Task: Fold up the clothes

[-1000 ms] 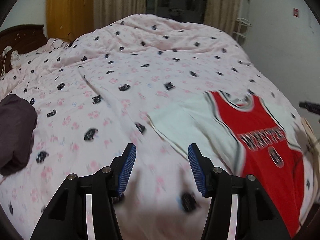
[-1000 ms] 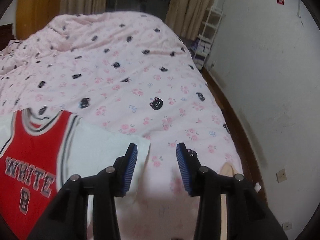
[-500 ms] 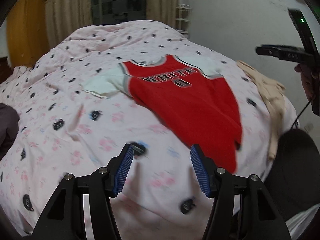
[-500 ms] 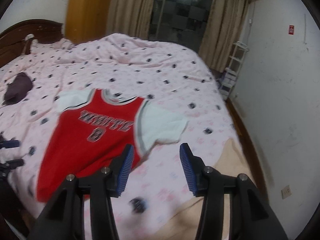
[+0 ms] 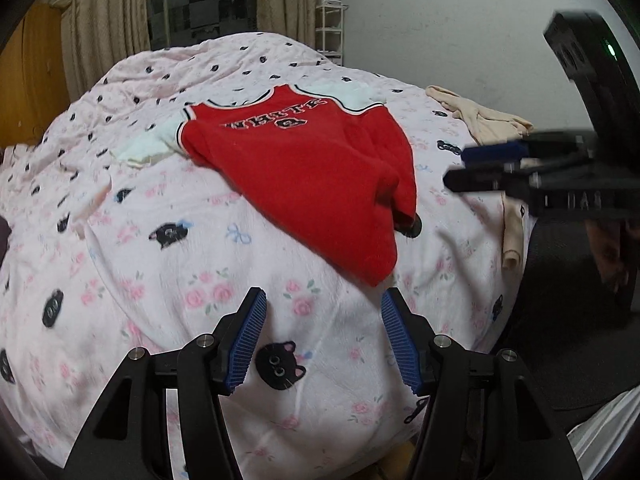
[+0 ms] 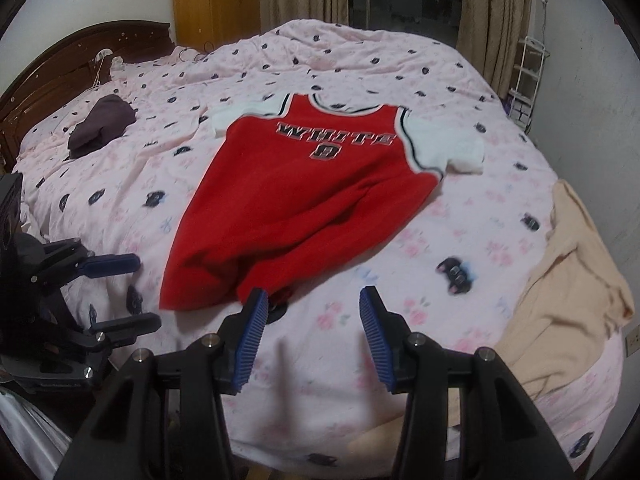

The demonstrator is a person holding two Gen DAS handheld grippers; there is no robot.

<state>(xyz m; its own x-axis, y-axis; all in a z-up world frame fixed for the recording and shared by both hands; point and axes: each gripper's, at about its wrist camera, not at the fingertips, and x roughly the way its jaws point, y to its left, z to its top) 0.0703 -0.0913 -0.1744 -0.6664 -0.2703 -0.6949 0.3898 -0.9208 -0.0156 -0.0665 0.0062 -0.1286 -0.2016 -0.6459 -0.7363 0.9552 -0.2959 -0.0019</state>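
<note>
We are looking at a bedroom, where a bed under a pink duvet (image 6: 360,92) printed with black cat faces and roses fills both views; a dark wooden headboard (image 6: 68,56) sits on the far left in the right wrist view, with curtains (image 6: 496,12) behind the bed and a white wire rack (image 6: 528,80) against the wall.

We see no containers here.

The red jersey (image 6: 304,200) lies spread flat on the duvet, collar away from us and hem toward us, with white sleeves on either side and lettering over a number across the chest. Its hem is rumpled near the lower right corner.

Our right gripper (image 6: 310,330) hovers just in front of that hem with its blue-padded jaws spread wide and nothing between them; the left pad sits just beside the hem corner, and we cannot tell if it touches. Our left gripper (image 5: 324,330) is likewise wide open and empty, near the hem's other corner, which points into the gap between its fingers.

Further out, a beige garment (image 6: 572,280) drapes over the bed's right edge, well apart from the jersey, and a dark maroon garment (image 6: 100,124) lies bunched toward the headboard.
</note>
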